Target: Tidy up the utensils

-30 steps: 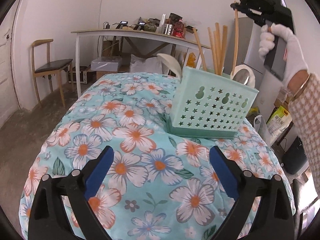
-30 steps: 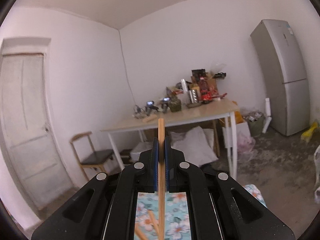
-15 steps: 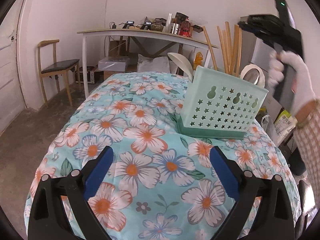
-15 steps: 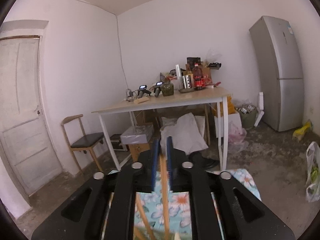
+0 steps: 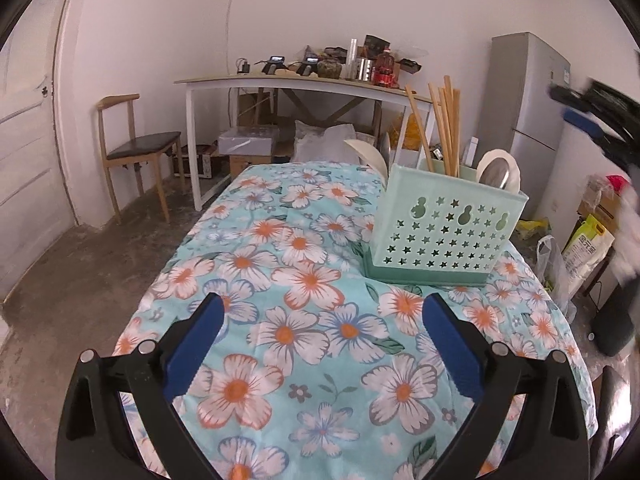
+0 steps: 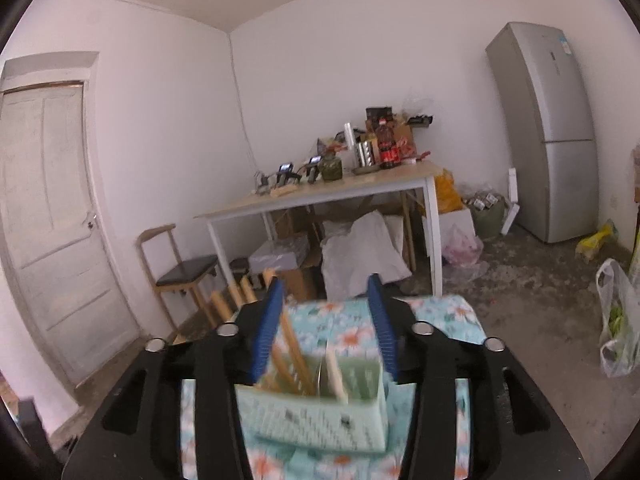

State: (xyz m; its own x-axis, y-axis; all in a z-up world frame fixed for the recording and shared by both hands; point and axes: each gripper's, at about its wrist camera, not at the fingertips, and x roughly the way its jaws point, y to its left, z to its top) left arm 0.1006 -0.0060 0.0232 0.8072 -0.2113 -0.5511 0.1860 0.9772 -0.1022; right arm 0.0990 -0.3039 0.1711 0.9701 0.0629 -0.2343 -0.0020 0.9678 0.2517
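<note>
Right claw point(image 6: 326, 320) above the holder point(image 6: 316, 416), jaws opening, nothing gripped, left claw point(image 5: 320, 344) wide open and empty, low over the near counter point(image 5: 248, 248), mint star-pierced holder near the far right edge, chopsticks point(image 5: 444, 128) upright inside

No legible text or labels

Black hand-held gripper point(image 5: 320, 312) frames, blue finger pads point(image 5: 192, 344), silver screw heads, white glove point(image 5: 628, 232)
</note>
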